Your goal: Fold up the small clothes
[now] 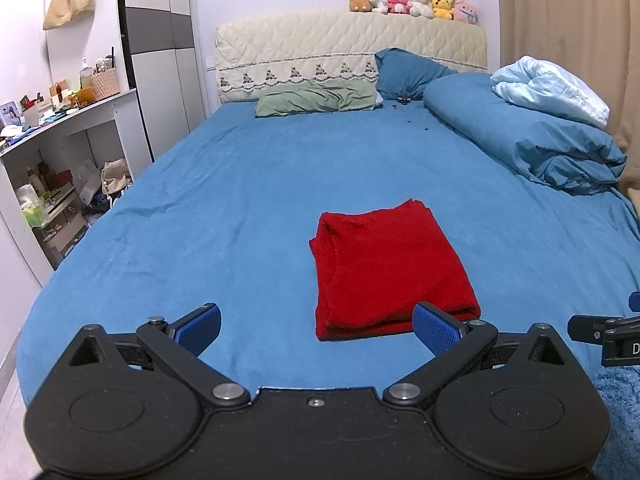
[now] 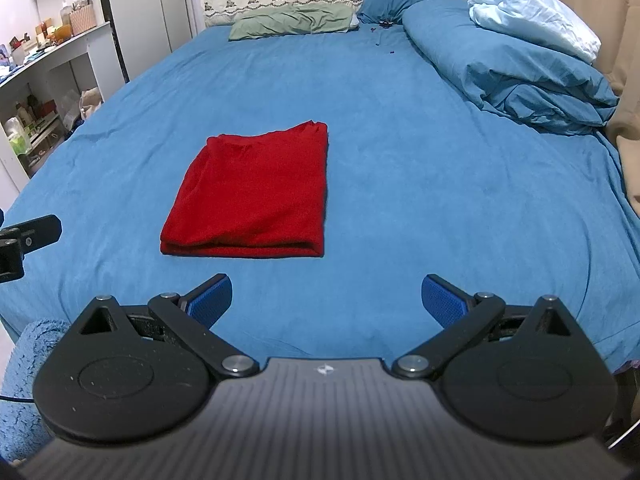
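Red folded garment (image 1: 390, 270) lies flat on the blue bed (image 1: 240, 200); nearer than it, both the left hand-held gripper (image 1: 316, 330) and right hand-held gripper (image 2: 326, 300) gape empty

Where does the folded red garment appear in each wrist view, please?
Left wrist view: folded red garment lies right of centre, just beyond the right pad.
Right wrist view: folded red garment lies left of centre, ahead of the left pad.
Shared landmark: green pillow by the headboard.

Left wrist: low at the bed's (image 1: 240, 184) foot, facing the headboard (image 1: 352, 52).
Right wrist: alongside, facing likewise.
Shared: red garment (image 1: 388, 272), pillows.
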### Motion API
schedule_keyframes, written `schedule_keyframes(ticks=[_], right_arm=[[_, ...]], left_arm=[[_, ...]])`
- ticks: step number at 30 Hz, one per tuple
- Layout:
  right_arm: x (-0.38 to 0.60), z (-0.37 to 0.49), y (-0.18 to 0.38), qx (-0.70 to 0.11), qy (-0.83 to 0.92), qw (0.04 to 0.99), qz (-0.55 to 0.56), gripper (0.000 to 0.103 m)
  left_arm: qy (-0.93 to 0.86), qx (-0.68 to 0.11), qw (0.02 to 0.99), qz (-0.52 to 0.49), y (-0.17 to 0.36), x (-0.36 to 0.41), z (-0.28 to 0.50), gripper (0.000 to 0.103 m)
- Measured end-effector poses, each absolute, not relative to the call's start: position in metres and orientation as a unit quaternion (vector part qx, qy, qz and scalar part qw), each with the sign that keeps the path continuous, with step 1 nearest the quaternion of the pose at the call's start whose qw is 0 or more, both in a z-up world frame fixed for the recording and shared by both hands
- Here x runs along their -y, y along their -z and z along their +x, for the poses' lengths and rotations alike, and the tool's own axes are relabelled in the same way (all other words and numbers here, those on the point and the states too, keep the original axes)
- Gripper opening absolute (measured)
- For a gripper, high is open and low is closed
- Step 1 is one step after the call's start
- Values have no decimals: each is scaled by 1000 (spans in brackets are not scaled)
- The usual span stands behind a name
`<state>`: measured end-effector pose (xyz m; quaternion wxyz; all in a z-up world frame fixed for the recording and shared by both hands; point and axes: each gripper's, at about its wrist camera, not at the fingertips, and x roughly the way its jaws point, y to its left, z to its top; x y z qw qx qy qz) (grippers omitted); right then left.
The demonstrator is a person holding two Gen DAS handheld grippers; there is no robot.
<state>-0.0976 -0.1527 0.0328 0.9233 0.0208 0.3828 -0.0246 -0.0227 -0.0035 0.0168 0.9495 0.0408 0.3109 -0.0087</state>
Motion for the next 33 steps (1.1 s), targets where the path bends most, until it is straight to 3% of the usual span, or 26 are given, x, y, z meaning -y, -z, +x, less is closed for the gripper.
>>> schedule_keyframes(ticks=[33], right_arm=[[147, -97, -31, -383, 21, 923, 16, 103]], left_arm=[[0, -293, 955, 48, -20, 4, -24, 103]])
